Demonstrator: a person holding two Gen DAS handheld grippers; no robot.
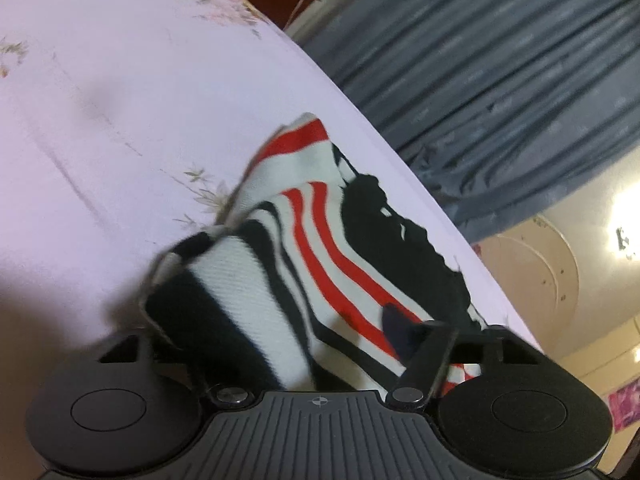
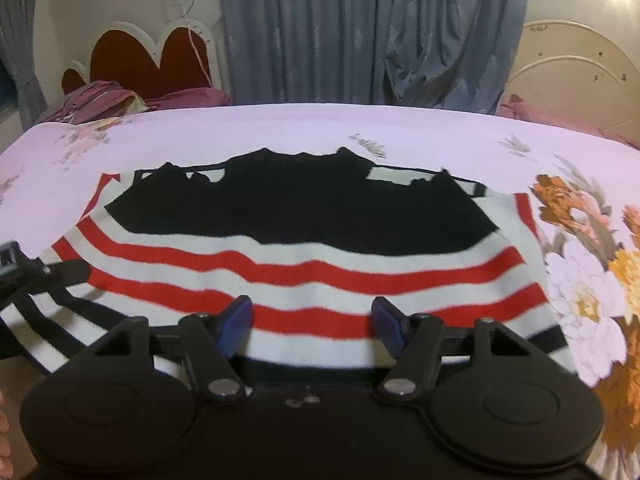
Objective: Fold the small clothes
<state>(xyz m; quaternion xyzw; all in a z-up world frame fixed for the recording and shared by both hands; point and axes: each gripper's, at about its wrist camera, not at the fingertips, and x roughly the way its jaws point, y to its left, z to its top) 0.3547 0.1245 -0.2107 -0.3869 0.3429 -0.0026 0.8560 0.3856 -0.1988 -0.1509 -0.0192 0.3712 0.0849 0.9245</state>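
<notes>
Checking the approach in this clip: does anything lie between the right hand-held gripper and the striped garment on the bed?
Nothing visible does. The right hand-held gripper is open directly over the striped garment, which lies spread on the floral bedsheet. The left hand-held gripper sits at the garment's left edge, not in the path.

The striped garment (image 2: 304,256) covers the middle of the bedspread (image 2: 280,128), which lies bare beyond it toward the curtain (image 2: 360,32). Pillows (image 2: 104,100) crowd the far left corner. The left gripper (image 2: 24,276) blocks the garment's left edge.
</notes>
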